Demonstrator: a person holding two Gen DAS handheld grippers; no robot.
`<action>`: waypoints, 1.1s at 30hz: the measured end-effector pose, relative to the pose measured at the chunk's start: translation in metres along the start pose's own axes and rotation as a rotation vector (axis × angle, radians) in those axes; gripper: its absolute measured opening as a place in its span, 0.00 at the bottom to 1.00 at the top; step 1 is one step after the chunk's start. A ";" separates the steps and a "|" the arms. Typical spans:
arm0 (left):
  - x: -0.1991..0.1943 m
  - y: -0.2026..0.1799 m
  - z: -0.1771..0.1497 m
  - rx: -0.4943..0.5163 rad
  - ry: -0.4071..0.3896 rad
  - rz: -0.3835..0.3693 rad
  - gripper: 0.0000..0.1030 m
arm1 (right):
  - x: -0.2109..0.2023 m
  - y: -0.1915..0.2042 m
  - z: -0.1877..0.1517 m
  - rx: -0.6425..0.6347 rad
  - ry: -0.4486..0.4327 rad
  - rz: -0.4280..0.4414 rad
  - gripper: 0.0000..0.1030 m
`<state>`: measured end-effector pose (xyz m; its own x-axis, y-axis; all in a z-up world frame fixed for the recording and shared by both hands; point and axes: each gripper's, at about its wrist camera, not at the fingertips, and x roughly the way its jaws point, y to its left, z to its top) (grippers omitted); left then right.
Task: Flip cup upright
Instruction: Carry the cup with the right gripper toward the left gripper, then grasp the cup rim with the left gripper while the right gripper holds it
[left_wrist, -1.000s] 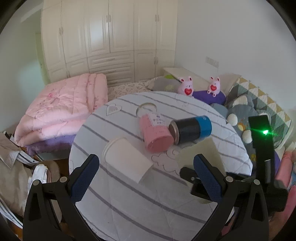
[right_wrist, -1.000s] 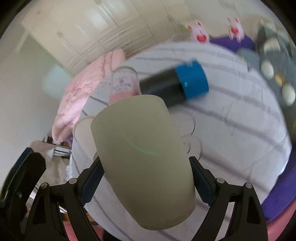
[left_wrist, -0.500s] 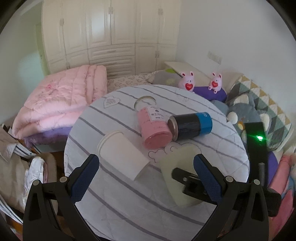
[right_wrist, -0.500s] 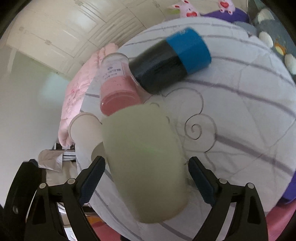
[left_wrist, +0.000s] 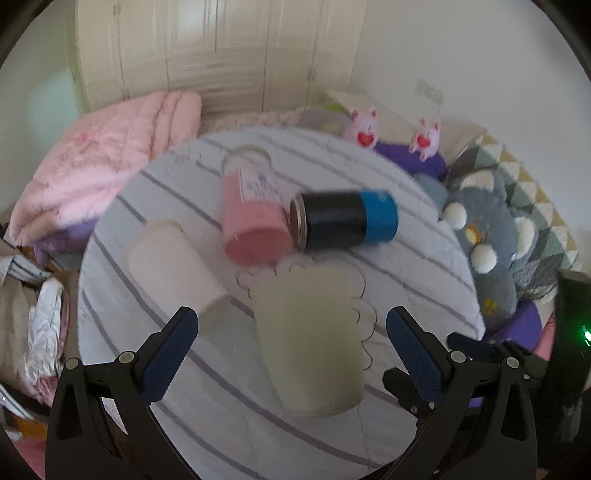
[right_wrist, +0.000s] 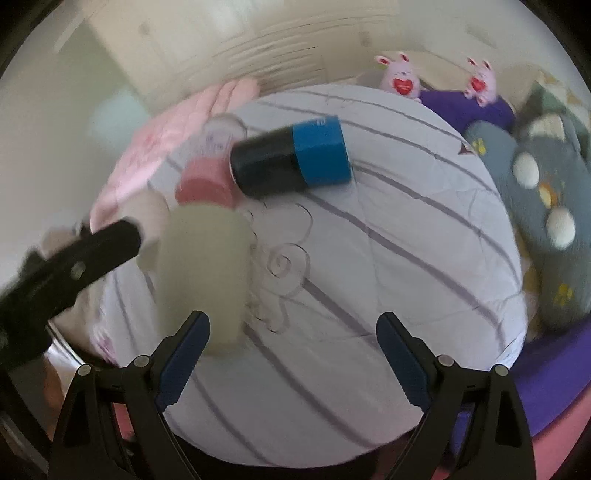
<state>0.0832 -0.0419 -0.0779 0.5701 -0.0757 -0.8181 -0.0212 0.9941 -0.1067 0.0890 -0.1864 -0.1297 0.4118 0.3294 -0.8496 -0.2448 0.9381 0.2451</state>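
Both claws stand open and hold nothing. Between the spread fingers of the left claw (left_wrist: 291, 347) the pale green cup (left_wrist: 310, 339) rests on the striped round tabletop (left_wrist: 417, 266), near its front edge. The right claw (right_wrist: 293, 345) has that cup just beside its left finger. Farther back lie a white cup (left_wrist: 173, 266), a pink cup (left_wrist: 253, 218) and a black-and-blue cup (left_wrist: 343, 219), all on their sides.
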 end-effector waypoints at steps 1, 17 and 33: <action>0.005 -0.002 -0.001 -0.005 0.019 0.005 1.00 | 0.000 -0.003 -0.001 -0.019 0.005 -0.006 0.90; 0.058 -0.014 0.004 -0.063 0.170 -0.009 1.00 | 0.016 -0.023 0.010 -0.130 0.044 0.010 0.91; 0.083 -0.011 0.009 -0.081 0.245 -0.010 0.79 | 0.026 -0.021 0.014 -0.180 0.071 0.054 0.91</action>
<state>0.1386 -0.0580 -0.1397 0.3546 -0.1121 -0.9283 -0.0883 0.9843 -0.1526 0.1173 -0.1962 -0.1509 0.3323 0.3648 -0.8698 -0.4205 0.8827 0.2096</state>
